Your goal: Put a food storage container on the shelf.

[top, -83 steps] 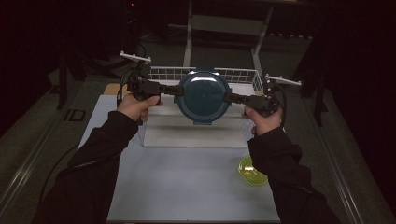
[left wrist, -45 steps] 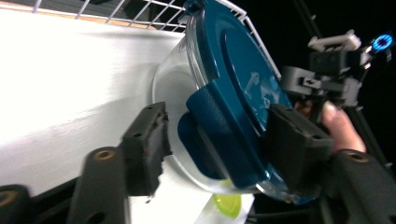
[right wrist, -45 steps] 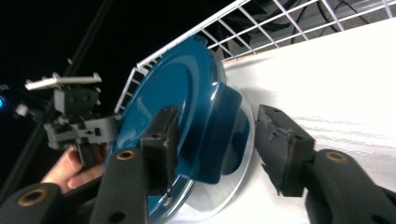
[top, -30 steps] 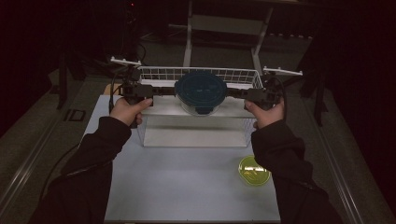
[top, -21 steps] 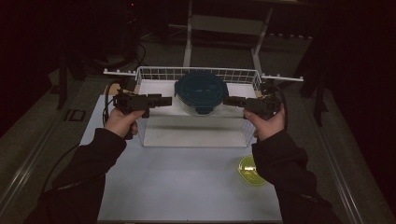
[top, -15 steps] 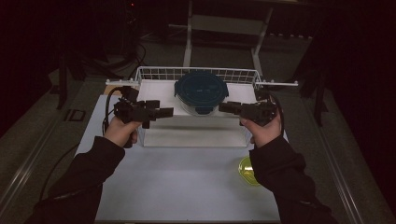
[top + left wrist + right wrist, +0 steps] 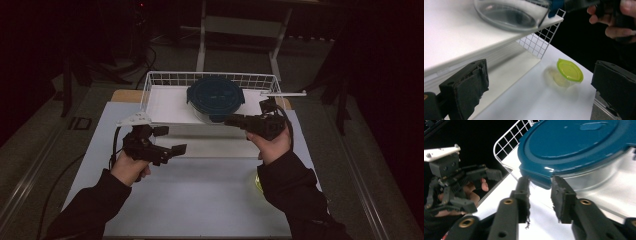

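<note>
A glass container with a dark teal lid (image 7: 215,96) sits on the white shelf (image 7: 170,106) inside the wire basket (image 7: 165,78), in the upper middle of the high view, toward the right half of the shelf. From where I stand, both grippers are off it.

The right gripper (image 7: 231,120) is held just right of centre in the high view, pointing left toward the near right edge of the container. In the right gripper view its two black jaws rise from the bottom middle with a narrow gap between them, nothing caught in that gap. The lid's (image 7: 576,147) rim tab hangs just above and between the jaw tips in the upper middle of that frame, very close to them; whether a tip grazes it I cannot tell. The clear glass bowl (image 7: 599,176) shows below the lid at the right.

The left gripper (image 7: 170,142) is lower and to the left in the high view, over the white table sheet (image 7: 190,200) in front of the shelf, well apart from the container. Its jaws stand wide apart and hold nothing. In the left gripper view the glass bowl (image 7: 509,15) lies at the top of the frame, well above the jaws, on the shelf edge.

A small tub with a yellow-green lid (image 7: 569,72) rests on the table between those jaws in the picture, farther off; in the high view it peeks out beside the right sleeve (image 7: 295,195).
</note>
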The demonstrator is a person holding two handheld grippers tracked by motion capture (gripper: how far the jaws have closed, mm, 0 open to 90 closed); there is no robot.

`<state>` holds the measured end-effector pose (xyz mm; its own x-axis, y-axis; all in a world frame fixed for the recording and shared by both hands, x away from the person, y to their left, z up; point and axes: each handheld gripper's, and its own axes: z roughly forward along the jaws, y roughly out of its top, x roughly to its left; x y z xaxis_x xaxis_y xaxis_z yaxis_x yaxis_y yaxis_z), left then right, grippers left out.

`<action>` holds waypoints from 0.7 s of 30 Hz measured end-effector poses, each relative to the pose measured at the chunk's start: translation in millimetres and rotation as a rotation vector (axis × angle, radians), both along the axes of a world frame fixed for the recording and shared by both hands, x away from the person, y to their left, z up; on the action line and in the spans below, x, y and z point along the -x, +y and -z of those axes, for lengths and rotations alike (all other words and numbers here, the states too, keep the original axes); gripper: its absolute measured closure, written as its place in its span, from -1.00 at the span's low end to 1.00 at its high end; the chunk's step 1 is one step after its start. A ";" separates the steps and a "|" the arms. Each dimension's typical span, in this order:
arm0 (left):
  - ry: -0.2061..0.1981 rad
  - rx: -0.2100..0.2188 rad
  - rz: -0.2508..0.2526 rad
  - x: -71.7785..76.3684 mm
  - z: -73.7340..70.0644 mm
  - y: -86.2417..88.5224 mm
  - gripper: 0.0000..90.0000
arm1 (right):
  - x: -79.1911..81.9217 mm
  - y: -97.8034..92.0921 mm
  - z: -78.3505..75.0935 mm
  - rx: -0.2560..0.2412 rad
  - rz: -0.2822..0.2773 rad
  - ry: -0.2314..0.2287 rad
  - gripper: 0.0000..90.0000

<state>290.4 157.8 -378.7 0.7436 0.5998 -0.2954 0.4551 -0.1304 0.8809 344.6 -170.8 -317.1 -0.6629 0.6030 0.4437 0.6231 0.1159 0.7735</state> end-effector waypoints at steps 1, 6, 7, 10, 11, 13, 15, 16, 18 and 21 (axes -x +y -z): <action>-0.010 -0.006 0.002 3.2 2.4 0.3 -0.99 | 0.5 1.5 -0.5 0.008 0.007 -0.007 0.55; -0.038 -0.034 0.000 19.9 12.9 3.2 -0.98 | 1.9 3.4 -2.9 -0.007 0.004 -0.008 0.74; -0.045 -0.036 -0.004 24.2 16.2 4.2 -0.98 | 2.4 4.4 -3.4 -0.008 -0.001 -0.007 0.79; -0.056 -0.063 -0.010 33.1 24.6 5.9 -0.98 | 4.2 9.3 -3.7 -0.005 -0.019 -0.010 0.97; -0.057 -0.068 -0.015 35.6 27.6 6.5 -0.99 | 4.8 11.6 -3.3 -0.005 -0.028 -0.006 0.99; -0.058 -0.069 -0.018 39.9 33.3 8.5 -0.98 | 5.3 14.8 -2.3 0.004 -0.029 -0.007 1.00; -0.047 -0.074 -0.024 44.9 41.6 10.2 -0.98 | 4.7 17.0 -0.2 0.005 -0.038 0.000 1.00; -0.047 -0.072 -0.026 46.8 44.5 10.9 -0.98 | 4.8 18.8 1.3 0.008 -0.046 0.008 1.00; -0.044 -0.074 -0.029 50.1 49.6 11.4 -0.98 | 5.0 20.1 2.3 0.013 -0.049 0.006 1.00; -0.043 -0.084 -0.043 61.8 65.1 13.2 -0.98 | 2.1 25.1 7.5 0.038 -0.047 0.014 1.00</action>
<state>228.6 170.9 -443.8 0.7278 0.6525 -0.2111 0.4240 -0.1862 0.8863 342.5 -145.7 -324.6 -0.6849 0.5879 0.4304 0.6270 0.1748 0.7591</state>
